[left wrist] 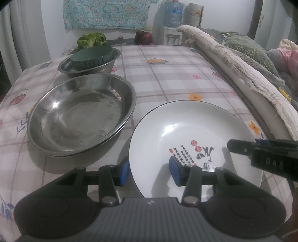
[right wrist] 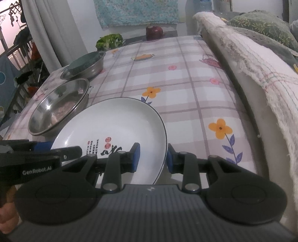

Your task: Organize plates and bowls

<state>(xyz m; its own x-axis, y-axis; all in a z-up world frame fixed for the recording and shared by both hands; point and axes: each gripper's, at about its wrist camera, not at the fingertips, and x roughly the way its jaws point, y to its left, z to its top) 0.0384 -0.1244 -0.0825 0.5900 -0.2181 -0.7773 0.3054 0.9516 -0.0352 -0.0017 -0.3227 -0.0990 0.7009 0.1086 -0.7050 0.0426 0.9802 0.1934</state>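
Observation:
A white plate [left wrist: 186,130] [right wrist: 115,122] with a dark rim and printed writing sits at the near right of the checked tablecloth [left wrist: 167,74]. My left gripper [left wrist: 149,172] is shut on its left rim, one blue pad outside and one inside. My right gripper [right wrist: 153,158] is shut on the plate's right rim the same way; one of its fingers [left wrist: 240,147] reaches in over the plate. Left of the plate lies a wide steel basin [left wrist: 80,115] [right wrist: 55,108]. Behind it a steel bowl [left wrist: 108,66] [right wrist: 93,69] holds a dark green dish [left wrist: 93,55] upside down.
A lettuce [left wrist: 92,40] and a dark red vegetable [left wrist: 143,37] lie at the table's far edge. A padded rail draped with a frayed towel [left wrist: 232,61] runs along the table's right side. A water dispenser [left wrist: 172,16] stands behind. A hand [right wrist: 7,214] shows at lower left.

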